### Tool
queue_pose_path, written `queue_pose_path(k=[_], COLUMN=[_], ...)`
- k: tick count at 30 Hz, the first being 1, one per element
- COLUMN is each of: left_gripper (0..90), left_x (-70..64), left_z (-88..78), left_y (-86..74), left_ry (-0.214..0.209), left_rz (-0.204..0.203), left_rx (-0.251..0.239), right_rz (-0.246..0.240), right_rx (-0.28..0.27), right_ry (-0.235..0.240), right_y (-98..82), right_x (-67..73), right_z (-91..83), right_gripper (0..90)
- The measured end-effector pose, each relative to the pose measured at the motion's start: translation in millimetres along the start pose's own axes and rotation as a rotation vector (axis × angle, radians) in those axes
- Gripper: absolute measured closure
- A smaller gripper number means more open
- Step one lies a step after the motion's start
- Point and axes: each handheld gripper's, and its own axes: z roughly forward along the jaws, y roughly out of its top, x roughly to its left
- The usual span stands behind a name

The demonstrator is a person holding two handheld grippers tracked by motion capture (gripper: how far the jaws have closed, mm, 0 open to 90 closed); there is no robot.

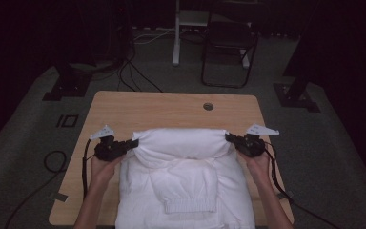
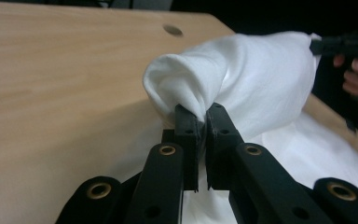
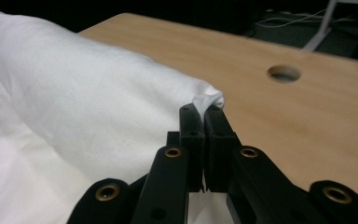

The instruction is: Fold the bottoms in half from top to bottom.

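White garment (image 1: 186,181) is spread on the desk (image 1: 124,109), its far edge rolled back toward the person. Left gripper (image 1: 132,143) jaws are clenched on the roll's left end; fabric bunches just above the jaw tips. Right gripper (image 1: 228,138) jaws are clamped on the right corner, a small tuft poking out between them.
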Motion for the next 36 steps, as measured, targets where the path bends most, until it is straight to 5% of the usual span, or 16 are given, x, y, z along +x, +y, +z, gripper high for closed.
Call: queue_pose_path(k=[4,6,7,13,14,18,20,25,29,36], left_gripper=[85.5,85.5,85.4,85.5,85.5,85.6,85.6,85.6,85.7,85.7], left_x=[-17.4,-17.4,-24.6,-30.9,-33.9,-34.6,-30.1,-19.1,-0.5,20.3], left_z=[-7.7,-7.7,-1.9,10.9,15.6,21.4,33.0,44.0,66.7,87.9], left_y=[-32.6,-32.6,-61.5,-87.4,-86.9,-82.4,-73.5,-64.8,-45.0,-26.6], left_ry=[-0.036,-0.036,-0.04,0.028,0.065,0.106,0.173,0.207,0.288,0.344], left_rz=[0.021,0.021,0.01,0.049,0.09,0.124,0.152,0.138,0.134,0.1], left_rx=[0.071,0.071,0.158,0.281,0.292,0.303,0.301,0.282,0.27,0.247], right_rz=[0.016,0.016,0.025,0.031,0.002,0.005,-0.018,-0.013,0.013,-0.019], right_rx=[0.057,0.07,0.12,0.238,0.291,0.309,0.31,0.301,0.28,0.292], right_ry=[0.04,0.04,0.045,0.073,0.061,0.046,0.013,-0.025,-0.045,-0.112], right_y=[-32.4,-38.8,-58.5,-87.3,-93.5,-90.8,-86.3,-79.0,-68.8,-49.3], right_x=[10.4,12.1,19.0,31.6,35.4,34.4,33.5,28.1,13.0,-0.8], right_z=[-13.7,-14.9,-18.5,-13.1,-4.2,6.2,13.3,26.8,46.8,75.9], right_gripper=[87.9,87.9,87.8,87.4,87.3,87.1,87.1,87.1,87.1,87.2])
